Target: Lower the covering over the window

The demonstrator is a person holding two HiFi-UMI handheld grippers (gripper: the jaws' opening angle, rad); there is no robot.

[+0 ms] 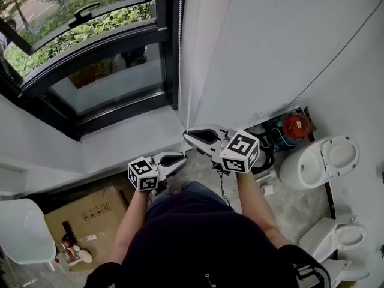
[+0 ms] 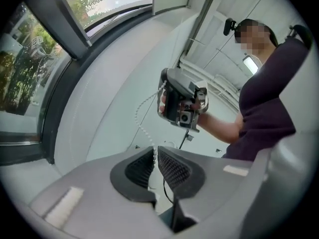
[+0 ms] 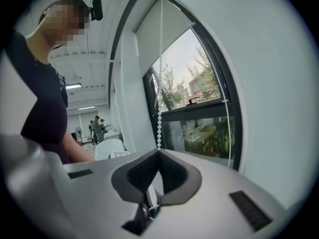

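Looking down from the head view, the far left holds a white chair (image 1: pixel 21 230) and a cardboard box (image 1: pixel 84 215) on the floor. Above them is the dark-framed window (image 1: pixel 90 59), with green shrubs outside the glass.

My left gripper (image 1: pixel 183 157) sits low and roughly level in front of the sill. In the left gripper view its fingers (image 2: pixel 172 168) are pressed together on the bead chain (image 2: pixel 144 118), which enters right at their tips. From there the chain rises in a loose curve to the other gripper.

The chain hangs down the window's right edge, just beside the frame. It comes down to my right gripper (image 1: pixel 187 137), which is a little higher than the left one and just to its right. The right gripper's tips point toward the window. In the right gripper view those fingers (image 3: pixel 174 171) are closed as well, pinching the chain where its beads end at the tips. A second strand of the chain hangs further right against the glass.

The blind (image 3: pixel 154 39) is the covering, and it is rolled high. It covers only the upper part of the window and leaves most of the pane bare.

At the far right of the head view, two white toilets (image 1: pixel 318 161) stand on the floor along the wall.
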